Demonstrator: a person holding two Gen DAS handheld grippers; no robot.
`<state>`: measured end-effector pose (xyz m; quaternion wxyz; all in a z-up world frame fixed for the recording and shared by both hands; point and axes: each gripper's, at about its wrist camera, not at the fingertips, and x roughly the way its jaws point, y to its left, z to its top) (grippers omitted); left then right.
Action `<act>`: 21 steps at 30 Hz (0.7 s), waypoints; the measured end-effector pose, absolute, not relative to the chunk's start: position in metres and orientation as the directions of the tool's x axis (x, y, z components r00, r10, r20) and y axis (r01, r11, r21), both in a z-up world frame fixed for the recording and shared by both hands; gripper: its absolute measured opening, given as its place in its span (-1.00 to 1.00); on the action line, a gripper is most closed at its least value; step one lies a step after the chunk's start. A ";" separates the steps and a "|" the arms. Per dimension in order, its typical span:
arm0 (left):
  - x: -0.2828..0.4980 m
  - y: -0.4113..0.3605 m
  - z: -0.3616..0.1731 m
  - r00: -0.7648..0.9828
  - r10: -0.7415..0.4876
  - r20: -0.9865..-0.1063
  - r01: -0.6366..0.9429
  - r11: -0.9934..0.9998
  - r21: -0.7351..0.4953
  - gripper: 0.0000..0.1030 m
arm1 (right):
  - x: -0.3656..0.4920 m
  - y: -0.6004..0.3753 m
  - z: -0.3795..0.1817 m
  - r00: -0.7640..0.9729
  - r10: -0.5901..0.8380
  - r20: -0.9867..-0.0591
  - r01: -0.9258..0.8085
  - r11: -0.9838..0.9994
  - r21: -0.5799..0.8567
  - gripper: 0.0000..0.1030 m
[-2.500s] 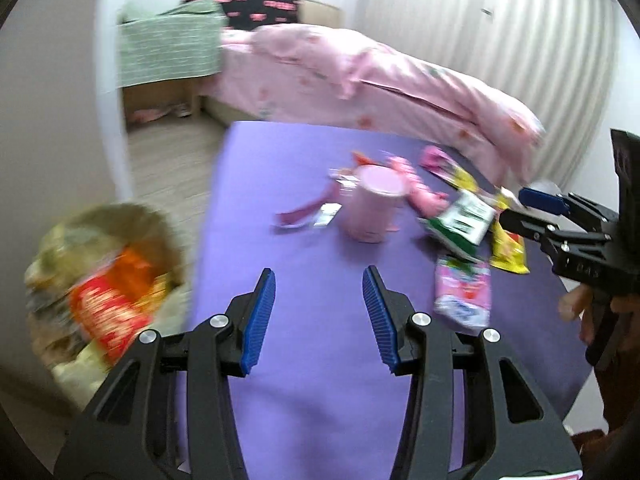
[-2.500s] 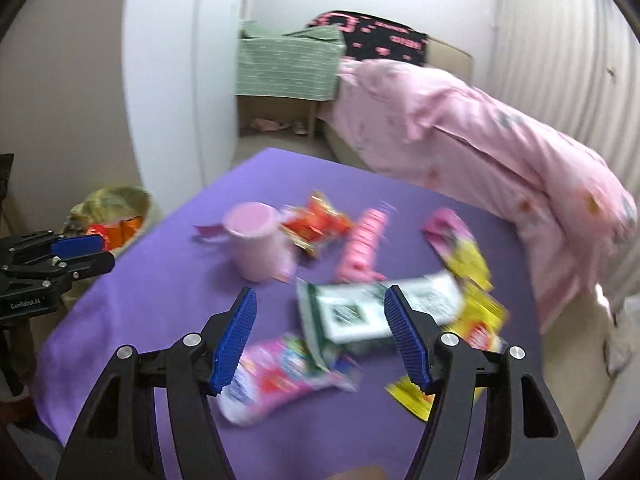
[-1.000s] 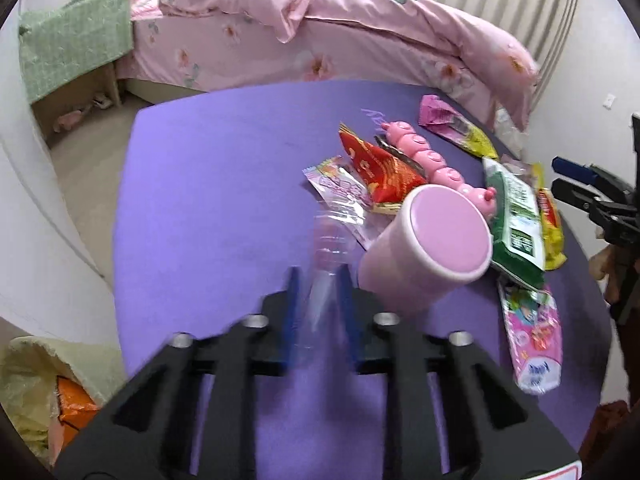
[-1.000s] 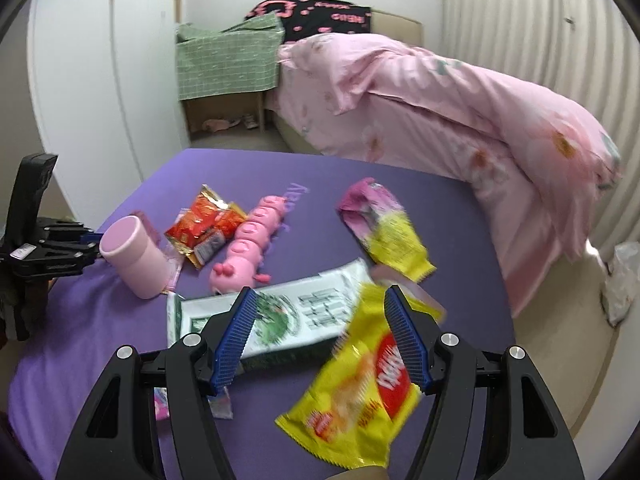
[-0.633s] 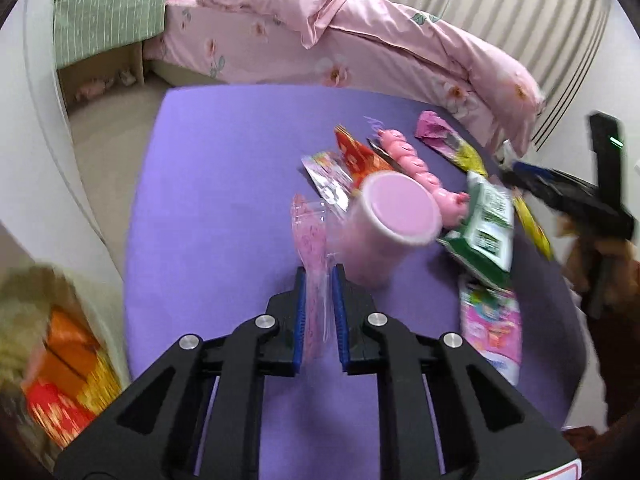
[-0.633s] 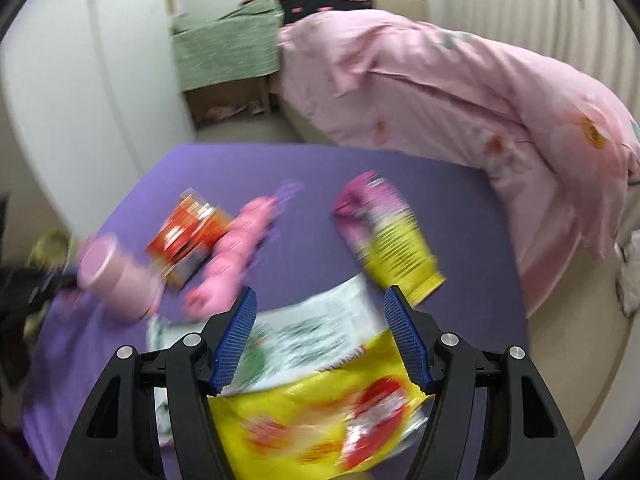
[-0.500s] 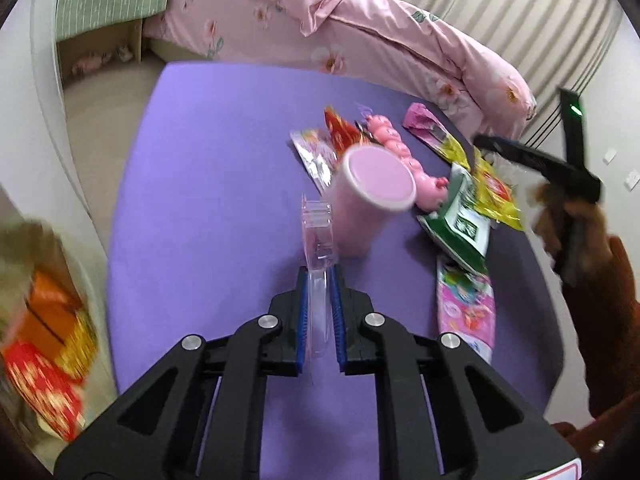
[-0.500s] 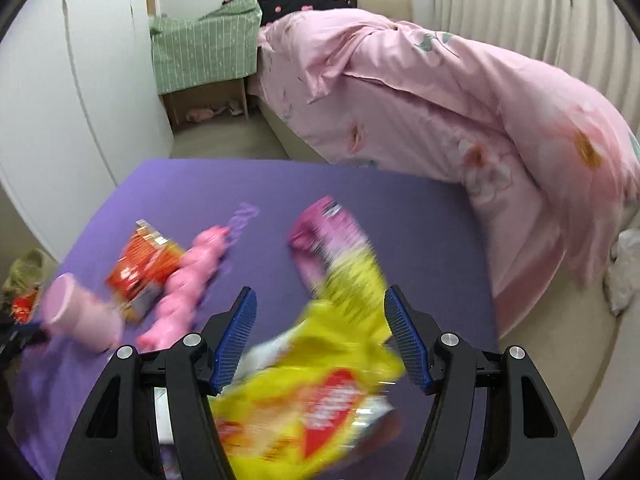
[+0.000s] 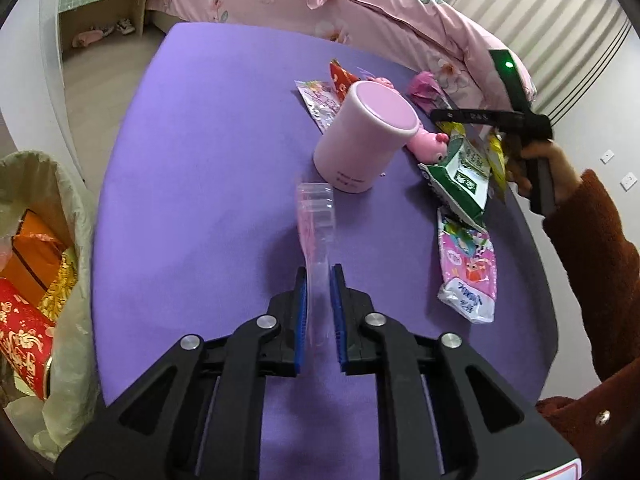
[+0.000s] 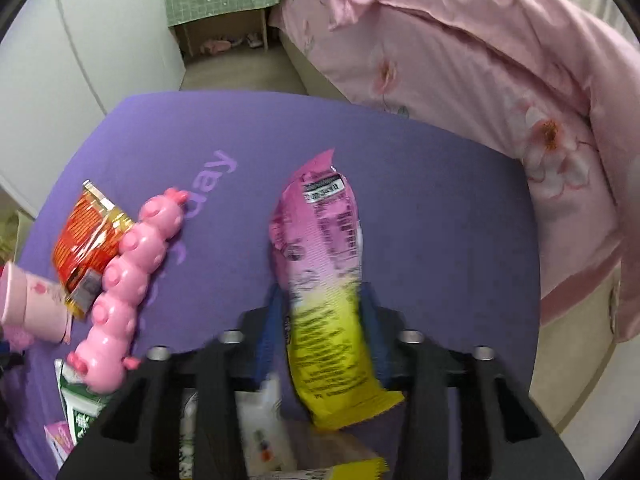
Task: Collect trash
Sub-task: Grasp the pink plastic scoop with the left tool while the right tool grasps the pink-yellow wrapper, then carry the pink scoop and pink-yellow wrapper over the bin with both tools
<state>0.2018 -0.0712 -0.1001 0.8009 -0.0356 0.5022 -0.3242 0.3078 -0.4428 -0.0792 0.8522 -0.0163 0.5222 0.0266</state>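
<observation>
Upturned pink plastic cup point(image 9: 366, 136) stands just beyond my left gripper point(image 9: 319, 280), pinching a clear crinkled wrapper point(image 9: 316, 220); right gripper point(image 10: 322, 308) clamps a pink-yellow snack pouch point(image 10: 324, 276).

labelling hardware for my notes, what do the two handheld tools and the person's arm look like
Both are black plastic, two-fingered. The left tool has bright blue ribbed pads on the fingers and round silver bolts at the joints. The right tool looks the same, though blurred; from the left camera, a black fin with a green light stands above its handle. The hand gripping that handle is bare, in a fuzzy rust-brown sleeve. No cables show.
</observation>
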 end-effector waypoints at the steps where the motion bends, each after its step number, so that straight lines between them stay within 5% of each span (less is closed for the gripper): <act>1: 0.201 -0.071 -0.100 0.301 -0.546 -0.782 0.483 0.794 -0.369 -0.56 | 0.302 -0.439 -0.076 0.467 0.032 -0.884 -0.065 0.998 0.002 -0.51; 3: 0.199 -0.069 -0.099 0.335 -0.523 -0.784 0.482 0.810 -0.335 -0.32 | 0.290 -0.432 -0.066 0.501 0.038 -0.865 -0.076 0.997 0.000 -0.59; 11: 0.190 -0.056 -0.085 0.433 -0.472 -0.768 0.467 0.846 -0.257 -0.25 | 0.238 -0.397 0.003 0.666 0.097 -0.739 -0.107 0.994 0.033 -0.62; 21: 0.212 -0.082 -0.088 0.482 -0.392 -0.783 0.450 0.878 -0.163 -0.24 | 0.198 -0.356 0.020 0.656 0.157 -0.738 -0.203 0.979 0.027 -0.62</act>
